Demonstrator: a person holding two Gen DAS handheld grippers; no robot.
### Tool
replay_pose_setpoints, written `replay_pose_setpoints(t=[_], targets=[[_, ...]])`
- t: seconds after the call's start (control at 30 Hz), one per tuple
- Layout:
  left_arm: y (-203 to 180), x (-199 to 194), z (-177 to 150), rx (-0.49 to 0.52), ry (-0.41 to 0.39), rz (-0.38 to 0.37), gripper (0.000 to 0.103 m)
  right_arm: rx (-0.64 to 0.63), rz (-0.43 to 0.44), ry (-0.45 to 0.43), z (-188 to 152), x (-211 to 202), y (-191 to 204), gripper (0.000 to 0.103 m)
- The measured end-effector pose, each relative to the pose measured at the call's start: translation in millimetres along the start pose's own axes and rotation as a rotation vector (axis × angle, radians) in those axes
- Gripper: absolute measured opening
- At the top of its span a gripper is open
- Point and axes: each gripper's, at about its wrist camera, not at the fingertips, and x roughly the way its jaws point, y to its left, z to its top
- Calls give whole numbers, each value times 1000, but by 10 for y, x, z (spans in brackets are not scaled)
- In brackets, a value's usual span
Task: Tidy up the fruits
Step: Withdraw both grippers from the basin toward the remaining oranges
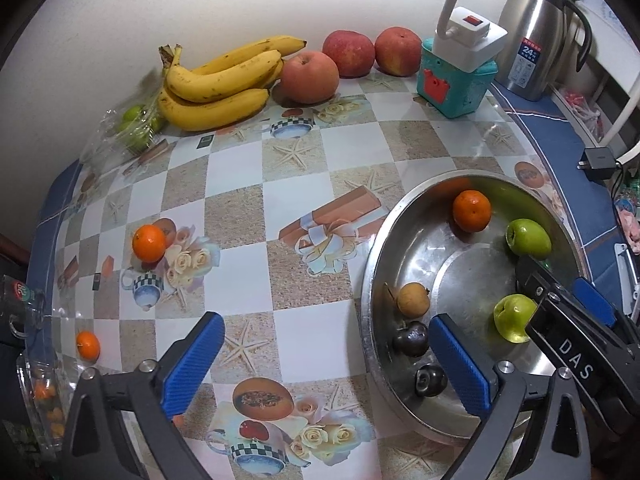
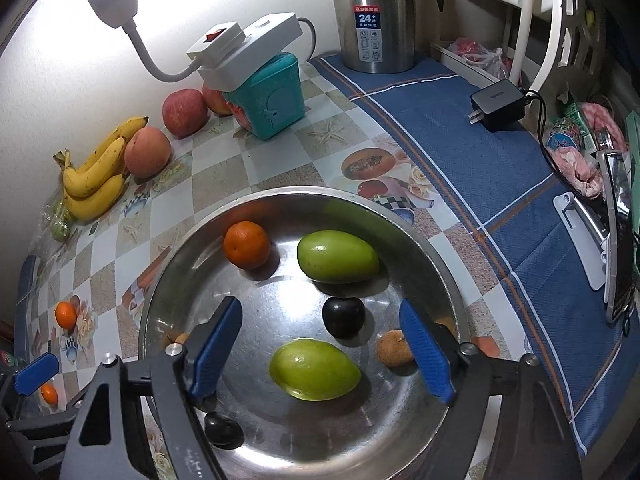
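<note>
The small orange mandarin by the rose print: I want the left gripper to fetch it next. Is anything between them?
Nothing visible. Bare checkered tablecloth lies between the open left gripper and the small orange mandarin; the steel bowl sits off to the right.

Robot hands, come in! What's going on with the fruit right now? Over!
Both hand-held grippers open, empty: left, right over bowl. Near green fruit between right fingers, ungripped. Two tangerines left on table. Nothing blocking.
</note>
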Motion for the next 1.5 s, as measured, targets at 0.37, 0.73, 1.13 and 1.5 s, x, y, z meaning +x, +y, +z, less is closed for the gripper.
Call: replay_pose_setpoints(t=[0.37,0.73,1.13,1.5], targets=[[157,11,-2,-23,12,-4,103,8,3,-18,-18,-9,55,98],[444,73,1,-71,35,-17,103,12,21,-49,-27,-63,129,98],[982,109,-18,-139,16,-5,103,-20,66,-87,-31,-225,451,98],[1732,83,-127,-326,-24,-25,103,-129,130,-91,-127,-321,1023,98]])
